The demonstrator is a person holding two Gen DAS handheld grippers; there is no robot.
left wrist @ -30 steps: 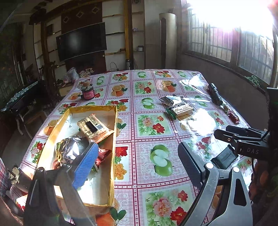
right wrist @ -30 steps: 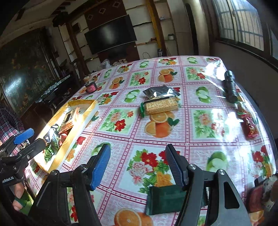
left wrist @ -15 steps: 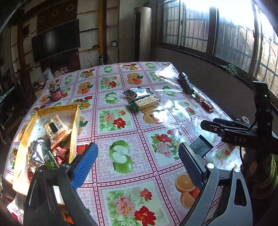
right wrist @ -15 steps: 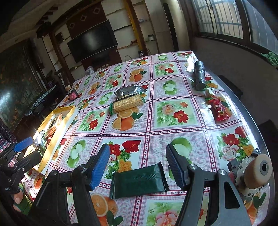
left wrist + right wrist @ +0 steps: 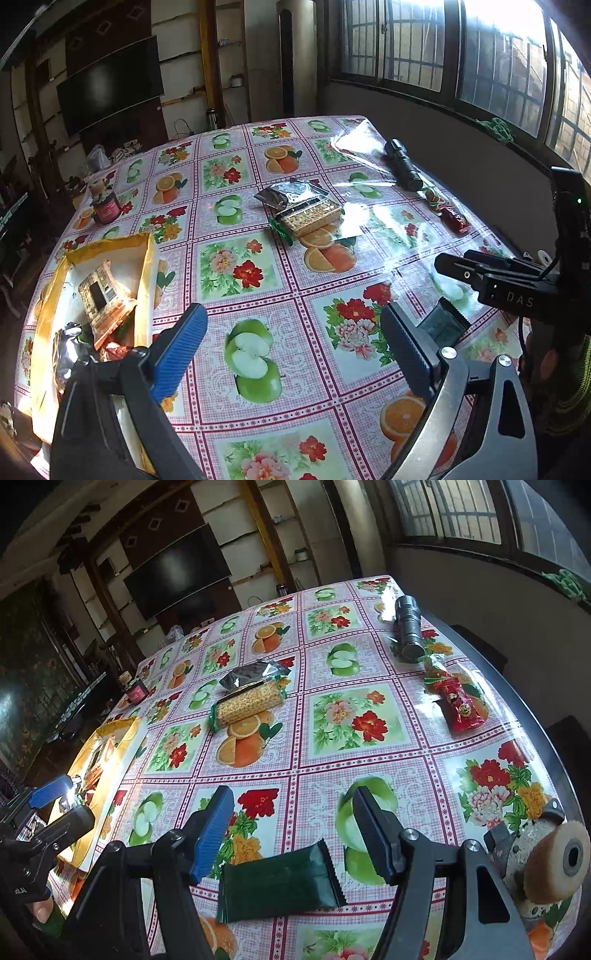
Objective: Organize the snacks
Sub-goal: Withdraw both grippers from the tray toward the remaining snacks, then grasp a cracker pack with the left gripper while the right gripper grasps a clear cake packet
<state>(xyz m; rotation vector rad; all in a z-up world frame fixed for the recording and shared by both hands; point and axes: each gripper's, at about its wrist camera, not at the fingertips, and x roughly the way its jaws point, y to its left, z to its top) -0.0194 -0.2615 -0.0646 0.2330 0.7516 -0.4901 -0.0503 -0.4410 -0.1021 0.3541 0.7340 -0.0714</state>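
Note:
My left gripper (image 5: 291, 347) hangs open over the flowered tablecloth, nothing between its fingers, just right of the yellow box (image 5: 146, 266) that holds several snack packets. My right gripper (image 5: 293, 830) is open too. A dark green packet (image 5: 280, 878) lies flat on the cloth below the gap between its fingers, untouched. Mid-table, a cracker pack (image 5: 247, 703) lies against a silver packet (image 5: 253, 674). Near the right edge lies a red snack (image 5: 460, 705).
A black flashlight (image 5: 408, 631) lies at the far right edge of the table (image 5: 546, 738). A small red jar (image 5: 105, 208) stands at the far left. A beige roll (image 5: 554, 860) sits at the near right corner. A person's hand holds each gripper.
My left gripper has swung right, away from the yellow box. My right gripper has come over the dark green packet, which now lies between its fingers instead of under the right one.

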